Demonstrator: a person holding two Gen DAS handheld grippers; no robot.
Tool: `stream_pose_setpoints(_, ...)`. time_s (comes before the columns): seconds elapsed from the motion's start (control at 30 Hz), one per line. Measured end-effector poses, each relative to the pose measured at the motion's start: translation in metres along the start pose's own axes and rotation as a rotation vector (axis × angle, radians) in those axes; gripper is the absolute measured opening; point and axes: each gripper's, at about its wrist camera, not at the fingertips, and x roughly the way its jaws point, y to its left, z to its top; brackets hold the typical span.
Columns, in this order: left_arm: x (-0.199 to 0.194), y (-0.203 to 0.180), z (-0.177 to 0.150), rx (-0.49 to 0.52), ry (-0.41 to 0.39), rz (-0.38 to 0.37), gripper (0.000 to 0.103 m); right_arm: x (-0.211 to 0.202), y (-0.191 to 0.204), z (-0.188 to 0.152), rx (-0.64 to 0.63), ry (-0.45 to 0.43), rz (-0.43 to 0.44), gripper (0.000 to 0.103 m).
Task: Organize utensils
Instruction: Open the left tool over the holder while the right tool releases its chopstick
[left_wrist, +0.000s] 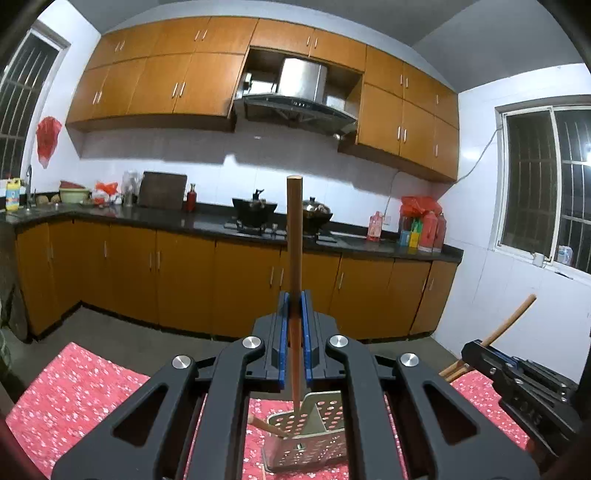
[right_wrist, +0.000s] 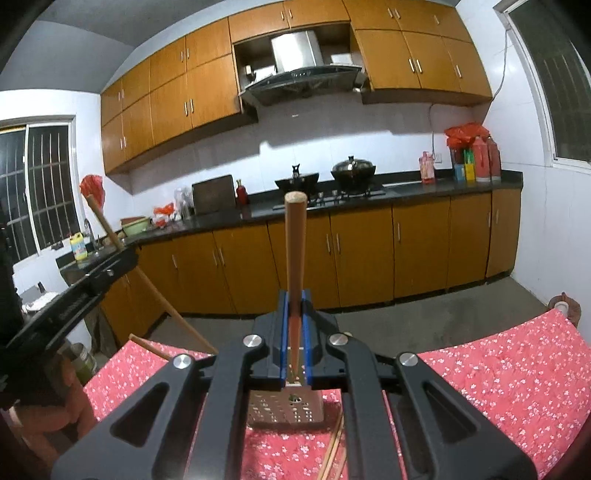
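Both hands are busy here: the left gripper (left_wrist: 294, 325) has its blue fingers (left_wrist: 282, 332) clenched on a wooden chopstick (left_wrist: 294, 236) that stands almost straight up, and the right gripper (right_wrist: 294, 325) is clamped the same way on a second chopstick (right_wrist: 294, 240), also near vertical. Below them, on the desk (left_wrist: 74, 398) with its red flowered cloth, sits the perforated metal holder (left_wrist: 314, 435). In the left view the stick's lower end seems to reach down to the holder's mouth, just beside another stick (left_wrist: 264, 426) that leans out over its rim; whether the tip is actually inside, I can't tell. In the right view the holder (right_wrist: 288, 410) lies directly under the fingers, and a couple of loose chopsticks (right_wrist: 332, 450) lie on the cloth beside it. To my eye this is the dropping-in step, and the trick is to keep each stick upright and centred over the opening, lower until the tip is well inside, and only then let go, so it doesn't bounce off the rim or tip the light holder over. Going one hand at a time looks wiser, since the two grippers sit near each other and the sticks could knock together. The leaning stick is the one to watch, because a careless drop could lever it out.
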Motion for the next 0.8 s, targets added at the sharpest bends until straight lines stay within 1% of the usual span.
stream_pose_setpoints(0.13,0.011,0.000,-0.009,0.003,0.031,-0.004,0.007,0.011,0.004,-0.004,-0.009,0.029,0.004,0.008)
stream_pose_setpoints(0.2,0.014,0.001,-0.014,0.004,0.062,-0.017,0.007,0.015,0.005,-0.006,-0.017,0.046,0.007,0.008)
stream_pose_setpoints(0.3,0.013,0.006,-0.017,-0.009,0.073,-0.016,0.010,0.015,0.006,-0.011,-0.021,0.045,0.002,0.014)
stream_pose_setpoints(0.33,0.013,0.007,-0.017,-0.011,0.074,-0.014,0.021,0.014,0.007,-0.012,-0.019,0.045,0.005,0.016)
stream_pose_setpoints(0.37,0.011,0.009,-0.016,-0.014,0.068,-0.008,0.037,0.013,0.007,-0.013,-0.015,0.042,0.005,0.018)
stream_pose_setpoints(0.4,0.008,0.010,-0.016,-0.017,0.057,-0.006,0.041,0.012,0.007,-0.012,-0.011,0.039,0.006,0.018)
stream_pose_setpoints(0.43,0.005,0.010,-0.014,-0.018,0.047,-0.004,0.042,0.010,0.007,-0.011,-0.010,0.035,0.006,0.018)
stream_pose_setpoints(0.57,-0.001,0.011,-0.009,-0.028,0.036,-0.011,0.042,0.000,0.009,-0.010,-0.008,0.011,0.006,0.018)
stream_pose_setpoints(0.63,-0.008,0.013,-0.005,-0.034,0.022,-0.015,0.042,-0.012,0.008,-0.008,-0.006,-0.017,0.008,0.018)
stream_pose_setpoints(0.8,-0.037,0.026,0.001,-0.062,-0.012,-0.024,0.042,-0.047,0.002,-0.013,-0.006,-0.072,0.001,0.018)
